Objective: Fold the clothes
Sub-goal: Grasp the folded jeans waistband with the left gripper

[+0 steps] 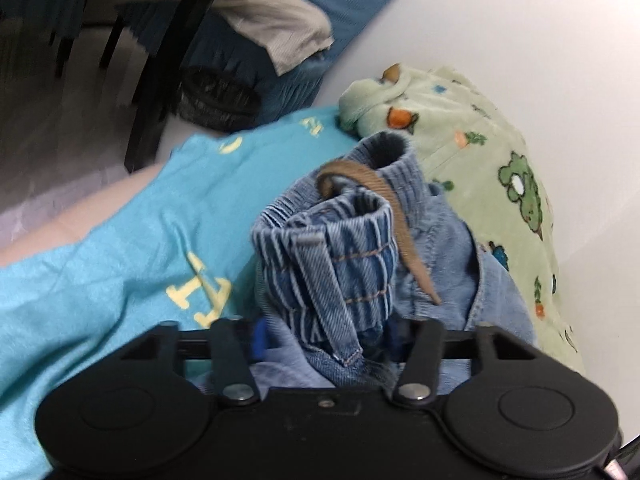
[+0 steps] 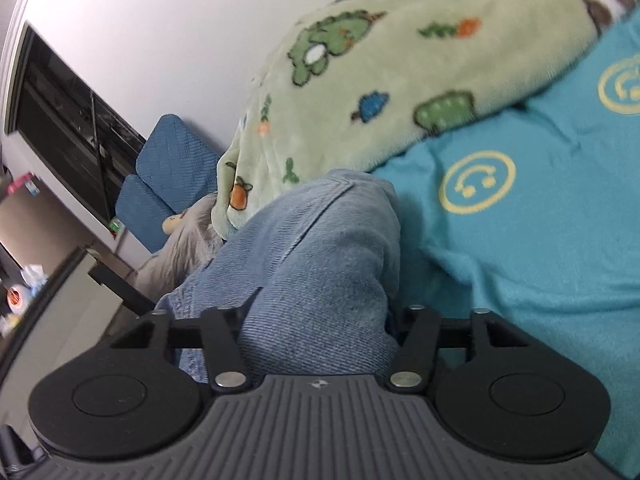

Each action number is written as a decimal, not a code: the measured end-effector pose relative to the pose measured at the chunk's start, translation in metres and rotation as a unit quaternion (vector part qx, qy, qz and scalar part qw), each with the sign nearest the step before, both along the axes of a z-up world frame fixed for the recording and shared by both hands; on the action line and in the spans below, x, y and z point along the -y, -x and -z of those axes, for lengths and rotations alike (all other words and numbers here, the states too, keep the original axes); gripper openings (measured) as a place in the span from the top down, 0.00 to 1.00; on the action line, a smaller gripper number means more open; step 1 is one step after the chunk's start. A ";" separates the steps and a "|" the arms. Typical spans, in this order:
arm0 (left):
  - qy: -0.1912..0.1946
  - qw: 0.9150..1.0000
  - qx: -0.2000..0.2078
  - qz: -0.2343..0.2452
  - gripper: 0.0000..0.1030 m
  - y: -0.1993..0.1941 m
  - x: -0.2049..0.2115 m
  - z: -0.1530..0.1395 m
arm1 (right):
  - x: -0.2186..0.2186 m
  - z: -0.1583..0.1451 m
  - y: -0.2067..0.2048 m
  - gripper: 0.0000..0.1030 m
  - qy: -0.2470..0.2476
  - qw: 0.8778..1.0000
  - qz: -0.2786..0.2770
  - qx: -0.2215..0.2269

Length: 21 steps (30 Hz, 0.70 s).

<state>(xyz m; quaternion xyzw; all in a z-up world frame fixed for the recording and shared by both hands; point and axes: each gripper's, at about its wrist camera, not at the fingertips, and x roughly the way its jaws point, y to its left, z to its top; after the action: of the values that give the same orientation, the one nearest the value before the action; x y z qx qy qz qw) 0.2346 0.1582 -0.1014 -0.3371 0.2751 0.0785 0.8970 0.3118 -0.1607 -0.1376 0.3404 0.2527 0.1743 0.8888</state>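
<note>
Two grippers clamp one pair of jeans (image 1: pixel 352 248) over the turquoise bedsheet (image 1: pixel 120 248): left gripper (image 1: pixel 326 340) pinches the waistband, right gripper (image 2: pixel 320 336) a bunched leg, probably for spreading flat.

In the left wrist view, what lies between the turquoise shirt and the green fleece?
The denim jeans, bunched at the waistband with a brown drawstring, held in the left tongs.

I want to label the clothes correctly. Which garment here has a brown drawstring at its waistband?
The blue denim pants, held by the left gripper: a brown drawstring hangs from the waistband. The turquoise shirt and green fleece have none.
</note>
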 end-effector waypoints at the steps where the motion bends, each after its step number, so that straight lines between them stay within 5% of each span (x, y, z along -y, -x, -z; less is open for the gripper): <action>1: -0.001 1.000 0.006 -0.002 0.63 0.003 0.001 -0.002 | -0.003 -0.005 0.003 0.49 0.014 1.000 0.003 0.004; 11: 0.025 0.997 0.069 0.025 0.66 0.044 0.011 -0.052 | -0.006 -0.083 0.058 0.56 0.109 0.990 0.027 0.090; 21: 0.022 0.987 0.114 0.107 0.66 0.088 0.057 -0.119 | 0.043 -0.154 0.149 0.56 0.119 0.979 0.096 0.133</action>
<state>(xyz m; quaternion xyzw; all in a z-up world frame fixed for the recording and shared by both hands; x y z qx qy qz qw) 0.1467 0.1011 0.0179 -0.3316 0.2077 -0.0629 0.9181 0.1631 -0.2035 0.0159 0.2286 0.1169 0.1006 0.9612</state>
